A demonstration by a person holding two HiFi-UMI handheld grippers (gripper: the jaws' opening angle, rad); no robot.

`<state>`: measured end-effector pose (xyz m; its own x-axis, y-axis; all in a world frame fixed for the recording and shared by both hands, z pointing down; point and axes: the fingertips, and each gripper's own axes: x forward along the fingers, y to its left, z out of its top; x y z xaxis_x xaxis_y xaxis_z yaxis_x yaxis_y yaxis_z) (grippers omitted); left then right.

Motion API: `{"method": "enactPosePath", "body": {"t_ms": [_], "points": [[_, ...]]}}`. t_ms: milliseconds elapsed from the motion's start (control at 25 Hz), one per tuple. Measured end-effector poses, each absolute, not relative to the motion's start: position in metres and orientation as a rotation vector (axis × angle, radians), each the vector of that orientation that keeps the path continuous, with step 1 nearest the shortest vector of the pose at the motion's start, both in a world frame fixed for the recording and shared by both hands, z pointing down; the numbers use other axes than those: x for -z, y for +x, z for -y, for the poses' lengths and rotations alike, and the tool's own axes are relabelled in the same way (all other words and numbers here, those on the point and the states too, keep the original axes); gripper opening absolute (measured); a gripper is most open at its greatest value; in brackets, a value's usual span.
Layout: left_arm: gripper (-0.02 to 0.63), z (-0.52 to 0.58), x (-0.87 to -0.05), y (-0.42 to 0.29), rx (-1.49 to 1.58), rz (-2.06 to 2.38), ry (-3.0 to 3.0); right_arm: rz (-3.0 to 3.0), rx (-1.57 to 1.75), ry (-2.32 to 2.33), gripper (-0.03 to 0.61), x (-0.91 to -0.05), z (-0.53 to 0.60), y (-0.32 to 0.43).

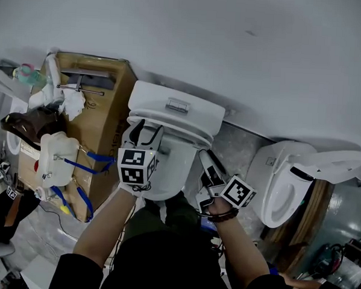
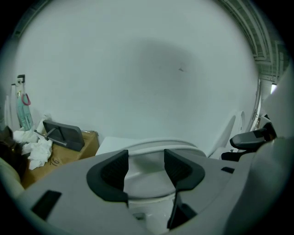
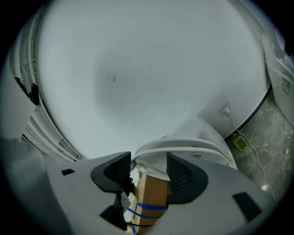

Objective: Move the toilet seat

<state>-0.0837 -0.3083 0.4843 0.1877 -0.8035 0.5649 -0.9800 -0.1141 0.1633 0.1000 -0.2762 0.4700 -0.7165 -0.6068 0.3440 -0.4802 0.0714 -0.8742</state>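
A white toilet stands against the wall, with its tank (image 1: 176,105) at the back and the seat (image 1: 172,127) over the bowl (image 1: 167,167). My left gripper (image 1: 145,131) hovers at the seat's left front edge, jaws apart. In the left gripper view the seat's curved rim (image 2: 156,147) shows beyond the gap of the left gripper (image 2: 146,167), with nothing clamped. My right gripper (image 1: 207,163) is at the bowl's right side, also open. The right gripper (image 3: 149,172) faces the toilet side-on, where the seat and lid edges (image 3: 183,149) appear as two stacked white bands.
A cardboard box (image 1: 103,116) with blue straps stands left of the toilet, with crumpled paper (image 1: 74,104) and a white plastic part (image 1: 56,157) on it. A second toilet (image 1: 284,185) with a raised lid (image 1: 336,162) is at the right. A cable (image 3: 255,153) lies on the floor.
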Motion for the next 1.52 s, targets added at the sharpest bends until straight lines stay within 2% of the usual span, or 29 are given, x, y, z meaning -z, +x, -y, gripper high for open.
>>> {"method": "enactPosePath", "body": {"t_ms": [920,1200,1520], "points": [[0.252,0.32,-0.48,-0.086,-0.479,1.677,1.942,-2.308,1.636,-1.036,0.265,-0.433,0.293,0.091],[0.252,0.281,-0.428,-0.091,-0.325,1.611,1.994,-2.412,1.479,-1.055,0.265,-0.392,0.293,0.09],[0.252,0.23,-0.344,-0.085,-0.144,1.529,2.106,-2.513,1.154,-1.123,0.262,-0.301,0.29,0.103]]}}
